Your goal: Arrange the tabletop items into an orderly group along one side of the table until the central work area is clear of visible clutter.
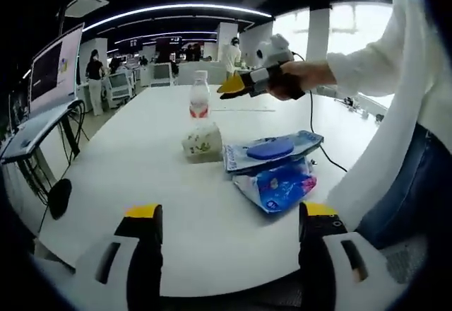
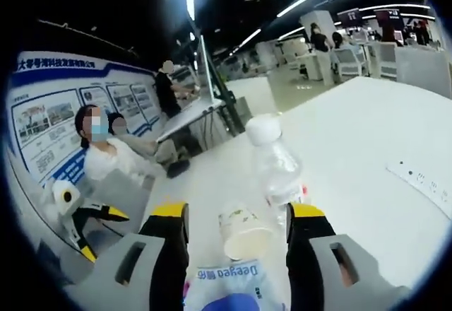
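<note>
On the white tabletop (image 1: 176,205) the clutter sits in one loose cluster. A clear plastic water bottle with a white cap and red label (image 1: 200,96) stands upright at the far end; in my right gripper view the same bottle (image 2: 275,161) rises between my jaws. Just in front of it is a small pale paper cup with a green leaf print (image 1: 201,142), and seen from my right claw that cup (image 2: 243,232) is tilted with its mouth toward me. Beside the cup lie two flat packets: a pale blue wet-wipe pack with a dark blue oval lid (image 1: 272,150), and touching it on the near side, a brighter blue and pink crinkled plastic pouch (image 1: 277,185).

My left claw (image 1: 231,215) hovers low over the near table edge, jaws spread wide with nothing between them. My right claw (image 2: 236,215), visible from my left side as a yellow-tipped tool in my hand (image 1: 239,85), hangs above the bottle, jaws wide apart and holding nothing.
</note>
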`<state>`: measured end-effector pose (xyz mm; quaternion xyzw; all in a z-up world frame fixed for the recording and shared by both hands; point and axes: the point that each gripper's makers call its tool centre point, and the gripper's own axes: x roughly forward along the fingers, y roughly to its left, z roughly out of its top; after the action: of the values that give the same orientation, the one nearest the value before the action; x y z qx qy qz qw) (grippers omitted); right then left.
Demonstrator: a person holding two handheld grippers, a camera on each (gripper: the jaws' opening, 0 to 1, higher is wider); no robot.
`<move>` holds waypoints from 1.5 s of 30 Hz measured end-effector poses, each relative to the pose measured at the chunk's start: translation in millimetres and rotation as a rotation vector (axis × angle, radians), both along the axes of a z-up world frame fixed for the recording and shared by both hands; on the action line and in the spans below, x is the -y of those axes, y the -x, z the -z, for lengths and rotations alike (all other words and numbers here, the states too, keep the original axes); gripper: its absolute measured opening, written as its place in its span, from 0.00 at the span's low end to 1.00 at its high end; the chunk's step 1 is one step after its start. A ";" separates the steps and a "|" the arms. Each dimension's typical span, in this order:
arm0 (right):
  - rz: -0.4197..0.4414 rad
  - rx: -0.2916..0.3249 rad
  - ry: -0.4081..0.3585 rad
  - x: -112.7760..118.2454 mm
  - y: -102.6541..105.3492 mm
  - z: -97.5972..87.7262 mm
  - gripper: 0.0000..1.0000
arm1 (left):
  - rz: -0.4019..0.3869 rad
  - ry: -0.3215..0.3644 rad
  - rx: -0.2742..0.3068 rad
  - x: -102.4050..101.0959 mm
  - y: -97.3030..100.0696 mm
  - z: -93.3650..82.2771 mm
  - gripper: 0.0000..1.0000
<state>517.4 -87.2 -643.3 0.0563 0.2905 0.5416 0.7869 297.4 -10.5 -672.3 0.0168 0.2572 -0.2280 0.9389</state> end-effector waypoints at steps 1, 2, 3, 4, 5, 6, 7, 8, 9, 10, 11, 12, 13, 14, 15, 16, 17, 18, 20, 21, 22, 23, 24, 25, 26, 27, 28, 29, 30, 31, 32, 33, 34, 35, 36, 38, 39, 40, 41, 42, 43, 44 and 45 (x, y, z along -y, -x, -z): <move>0.003 -0.007 -0.001 0.0 0.3 1.4 0.53 | 0.000 -0.002 0.001 0.3 0.0 -0.2 0.80; 0.005 -0.013 -0.003 -0.1 1.5 2.9 0.53 | -0.001 -0.003 0.002 0.2 -0.2 -0.7 0.80; 0.005 -0.017 -0.002 -0.1 2.2 4.0 0.53 | -0.003 -0.005 0.002 -0.3 -0.3 -0.4 0.79; 0.005 -0.018 0.000 0.1 3.3 4.7 0.53 | -0.006 -0.010 0.000 -1.2 -0.5 0.1 0.78; 0.005 -0.020 0.004 0.4 4.2 6.2 0.53 | -0.007 -0.021 -0.010 -2.6 0.3 2.0 0.77; 0.005 -0.024 0.006 1.1 4.3 7.5 0.53 | -0.005 -0.023 -0.012 -2.3 0.6 2.1 0.76; 0.005 -0.029 0.008 1.5 5.1 9.0 0.52 | 0.000 -0.028 -0.007 -1.3 1.0 1.5 0.76; 0.006 -0.032 0.009 1.2 7.1 9.4 0.52 | 0.005 -0.037 0.001 -0.7 1.1 0.9 0.75; 0.008 -0.038 0.009 1.3 8.8 10.5 0.52 | 0.007 -0.047 0.000 -1.3 1.4 1.6 0.74; 0.010 -0.042 0.009 1.6 9.2 11.6 0.51 | 0.008 -0.051 -0.001 -1.7 1.4 1.9 0.73; 0.013 -0.046 0.008 1.6 10.2 12.5 0.51 | 0.008 -0.053 -0.005 -1.9 1.6 2.5 0.73; 0.017 -0.056 0.006 1.7 11.4 14.1 0.51 | 0.009 -0.056 -0.012 -1.9 2.1 3.7 0.72; 0.020 -0.065 0.004 1.4 12.9 15.5 0.50 | 0.011 -0.062 -0.016 -2.3 2.3 5.1 0.71; 0.021 -0.079 0.000 0.4 16.1 17.1 0.49 | 0.014 -0.077 -0.021 -2.6 2.9 7.0 0.70; 0.020 -0.090 -0.002 -0.6 18.4 18.5 0.49 | 0.020 -0.088 -0.028 -2.3 3.6 8.5 0.68; 0.019 -0.105 -0.001 -1.8 21.5 21.5 0.48 | 0.024 -0.094 -0.038 -2.0 4.7 9.9 0.67; 0.020 -0.114 0.002 -2.3 23.2 23.5 0.48 | 0.025 -0.093 -0.038 -1.6 5.0 9.7 0.66; 0.021 -0.124 0.005 -2.7 24.2 26.7 0.47 | 0.027 -0.092 -0.036 -1.1 5.1 9.2 0.66; 0.024 -0.149 0.008 -4.9 29.3 31.7 0.45 | 0.024 -0.097 -0.033 -2.5 4.7 9.2 0.65; 0.026 -0.168 0.007 -6.3 32.1 34.5 0.44 | 0.022 -0.098 -0.035 -3.1 4.7 9.5 0.65; 0.024 -0.176 0.008 -7.2 33.5 36.2 0.43 | 0.021 -0.102 -0.040 -3.5 5.0 10.7 0.65; 0.020 -0.180 0.012 -7.9 34.6 37.9 0.43 | 0.023 -0.108 -0.046 -4.0 5.5 12.3 0.65; 0.019 -0.182 0.018 -8.6 35.3 39.7 0.43 | 0.028 -0.114 -0.048 -3.6 6.0 13.4 0.65; 0.020 -0.185 0.022 -8.7 35.5 40.9 0.43 | 0.031 -0.120 -0.050 -3.8 6.2 14.8 0.64; 0.022 -0.190 0.023 -8.9 35.7 41.9 0.43 | 0.034 -0.131 -0.055 -4.5 6.6 16.6 0.63; 0.021 -0.203 0.020 -9.8 36.8 42.4 0.42 | 0.035 -0.138 -0.064 -5.7 7.3 19.0 0.63; 0.019 -0.212 0.017 -10.5 37.3 42.9 0.41 | 0.036 -0.140 -0.066 -6.0 7.5 19.5 0.63; 0.018 -0.219 0.016 -11.4 37.8 43.5 0.40 | 0.037 -0.143 -0.068 -6.7 7.6 20.3 0.63; 0.016 -0.222 0.018 -12.0 37.8 44.5 0.38 | 0.037 -0.145 -0.069 -6.8 7.7 20.7 0.62; 0.019 -0.223 0.024 -12.5 36.4 46.7 0.37 | 0.038 -0.148 -0.071 -6.9 7.9 21.1 0.62; 0.023 -0.226 0.027 -13.0 35.9 47.7 0.37 | 0.040 -0.152 -0.074 -7.0 8.1 21.8 0.62; 0.029 -0.237 0.028 -13.4 35.0 48.8 0.36 | 0.041 -0.156 -0.077 -7.1 8.4 22.8 0.62; 0.040 -0.257 0.020 -14.9 33.6 49.4 0.36 | 0.044 -0.163 -0.082 -7.3 8.8 24.3 0.61; 0.044 -0.269 0.011 -16.6 33.3 49.0 0.35 | 0.046 -0.171 -0.088 -7.5 9.2 26.0 0.61; 0.048 -0.285 -0.001 -18.8 32.1 49.3 0.35 | 0.050 -0.180 -0.094 -7.7 9.8 27.9 0.60; 0.047 -0.308 -0.005 -22.1 32.3 51.4 0.34 | 0.063 -0.198 -0.124 -7.7 12.7 34.3 0.59; 0.048 -0.311 -0.002 -23.0 31.7 52.7 0.34 | 0.072 -0.207 -0.135 -6.9 14.2 36.7 0.59; 0.051 -0.311 0.001 -24.0 31.9 53.6 0.33 | 0.077 -0.212 -0.138 -6.6 14.8 37.4 0.58; 0.058 -0.312 0.005 -24.5 30.8 55.0 0.31 | 0.079 -0.217 -0.135 -6.8 15.0 37.1 0.56; 0.062 -0.316 0.003 -25.0 29.8 55.9 0.28 | 0.080 -0.219 -0.131 -7.3 14.8 36.2 0.55; 0.071 -0.329 -0.002 -25.8 28.9 56.6 0.25 | 0.078 -0.218 -0.126 -7.8 14.6 35.2 0.55; 0.075 -0.343 -0.010 -26.8 29.7 56.5 0.22 | 0.073 -0.215 -0.121 -8.5 13.7 34.2 0.54; 0.084 -0.374 -0.036 -29.4 29.4 55.9 0.20 | 0.069 -0.215 -0.121 -9.6 13.6 34.7 0.54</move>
<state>488.0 -57.8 -699.3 0.1819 0.4194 0.4935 0.7399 283.9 -0.9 -707.0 0.1123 0.3357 -0.2321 0.9060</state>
